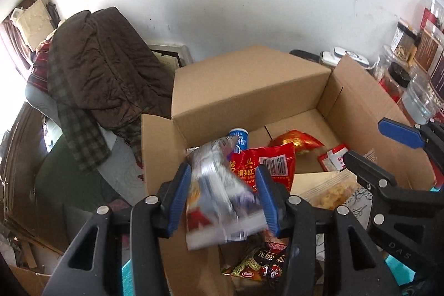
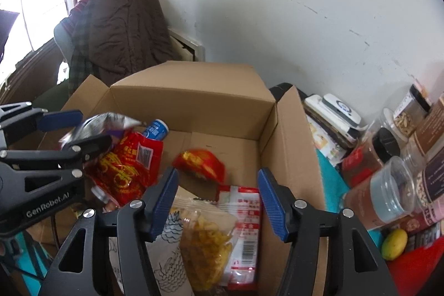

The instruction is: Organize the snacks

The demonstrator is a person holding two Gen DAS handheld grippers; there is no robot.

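An open cardboard box (image 1: 244, 90) (image 2: 194, 99) holds several snacks: a red bag with a barcode (image 1: 263, 165) (image 2: 127, 165), a small red-gold packet (image 1: 297, 142) (image 2: 201, 160), a blue-white can (image 1: 240, 139) (image 2: 156, 129), a white-red packet (image 2: 244, 229) and a clear bag of yellow crisps (image 2: 205, 246). A blurred silver snack bag (image 1: 219, 193) (image 2: 97, 124) hangs between my left gripper's (image 1: 223, 199) (image 2: 75, 126) fingers over the box's left side; the jaws stand apart. My right gripper (image 2: 217, 201) (image 1: 383, 146) is open and empty above the box's front right.
Jars (image 2: 388, 193), a stack of devices (image 2: 333, 113) and a yellow-green fruit (image 2: 394, 240) crowd the table right of the box. A chair draped with a brown coat (image 1: 105, 76) stands at the left. More snack packs (image 1: 260, 262) lie below the left gripper.
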